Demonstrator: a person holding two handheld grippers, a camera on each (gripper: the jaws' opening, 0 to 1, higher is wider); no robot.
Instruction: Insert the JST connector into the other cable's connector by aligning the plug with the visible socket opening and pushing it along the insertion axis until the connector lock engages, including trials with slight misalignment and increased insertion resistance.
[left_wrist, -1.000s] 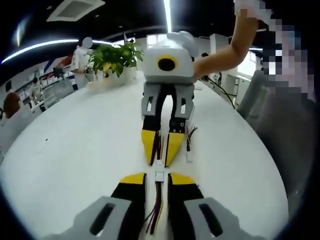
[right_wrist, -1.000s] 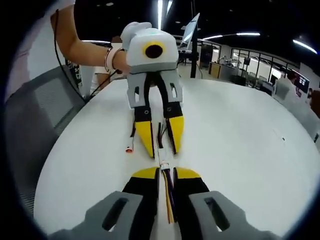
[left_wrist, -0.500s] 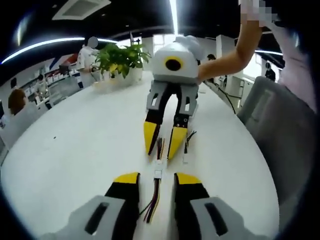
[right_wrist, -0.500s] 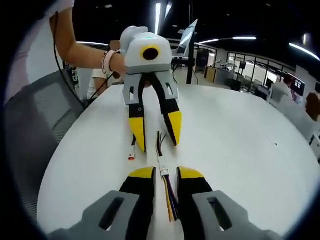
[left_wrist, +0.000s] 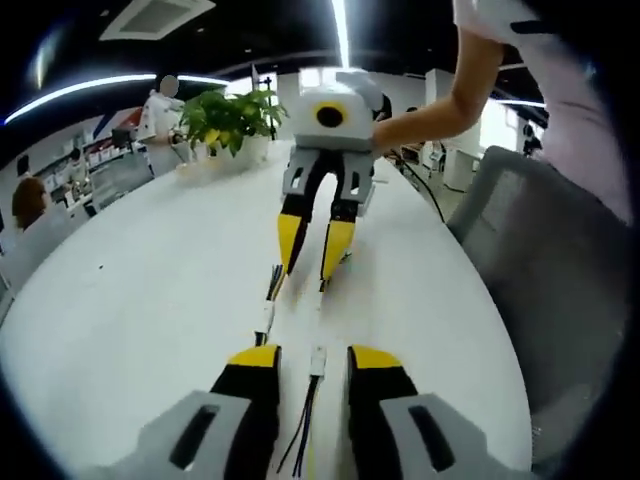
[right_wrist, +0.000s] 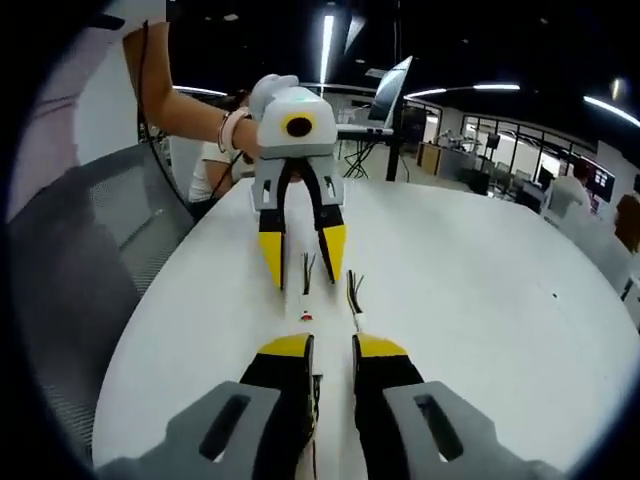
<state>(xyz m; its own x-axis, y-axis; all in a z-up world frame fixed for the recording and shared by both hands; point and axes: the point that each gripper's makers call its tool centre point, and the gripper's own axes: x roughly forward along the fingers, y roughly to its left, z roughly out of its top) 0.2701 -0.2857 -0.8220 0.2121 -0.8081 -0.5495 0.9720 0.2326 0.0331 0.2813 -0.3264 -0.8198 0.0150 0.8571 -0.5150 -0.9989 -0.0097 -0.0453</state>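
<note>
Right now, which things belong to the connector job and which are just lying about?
Job: cable between the left fingers; second cable.
Lying about: red-tipped lead, plant, screen, chair.

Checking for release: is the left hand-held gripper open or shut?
Open: the left hand-held gripper has a clear gap between its jaws, with the cable connector lying loose there.

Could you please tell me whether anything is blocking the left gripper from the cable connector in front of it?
Nothing visible does. In the left gripper view, the white connector lies on the table between the open jaws of the left gripper. The second cable lies off to one side, clear of it.
</note>
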